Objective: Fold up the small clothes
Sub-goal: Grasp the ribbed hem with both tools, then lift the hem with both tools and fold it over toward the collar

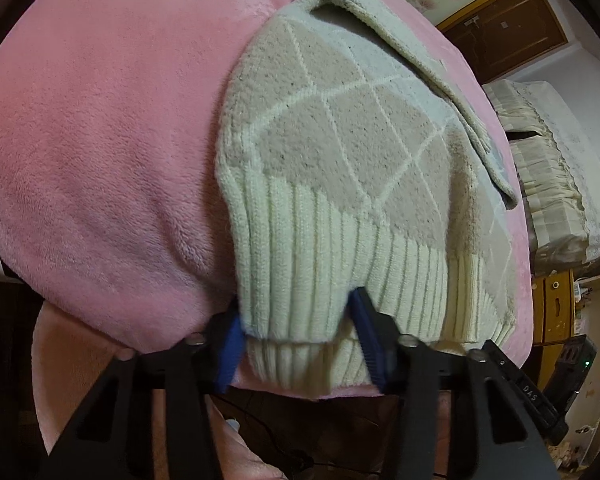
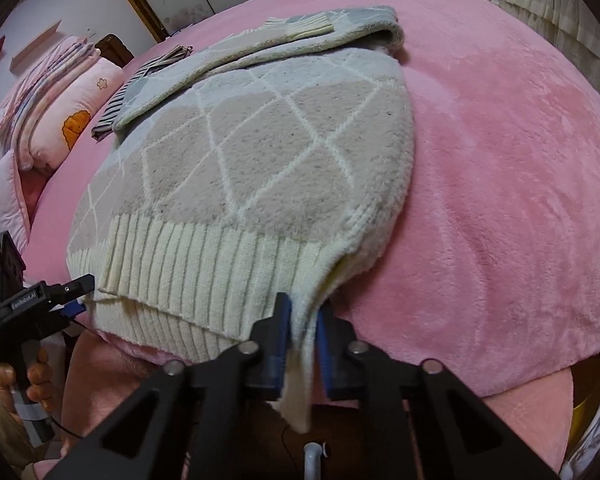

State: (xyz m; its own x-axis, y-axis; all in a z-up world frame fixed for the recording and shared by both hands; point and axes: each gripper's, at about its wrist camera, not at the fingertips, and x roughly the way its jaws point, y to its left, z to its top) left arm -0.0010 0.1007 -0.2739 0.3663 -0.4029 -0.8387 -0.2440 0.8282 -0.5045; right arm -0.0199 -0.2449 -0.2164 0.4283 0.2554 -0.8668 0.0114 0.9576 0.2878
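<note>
A small cream and grey diamond-pattern sweater [image 1: 352, 152] lies on the pink blanket [image 1: 100, 140], sleeves folded across its top. Its ribbed hem hangs at the bed's near edge. My left gripper [image 1: 296, 332] is wide open, its blue pads either side of the hem's left corner. My right gripper [image 2: 304, 332] is shut on the hem's right corner [image 2: 304, 360], which hangs down between the pads. The sweater [image 2: 260, 152] fills the middle of the right wrist view, where the left gripper [image 2: 74, 300] shows at the hem's far corner.
Pink pillows [image 2: 60, 112] and a striped cloth [image 2: 140, 84] lie at the bed's far side. A second covered bed [image 1: 552, 168] and yellow cabinet [image 1: 556, 304] stand to the right. The pink blanket [image 2: 500, 160] stretches beside the sweater.
</note>
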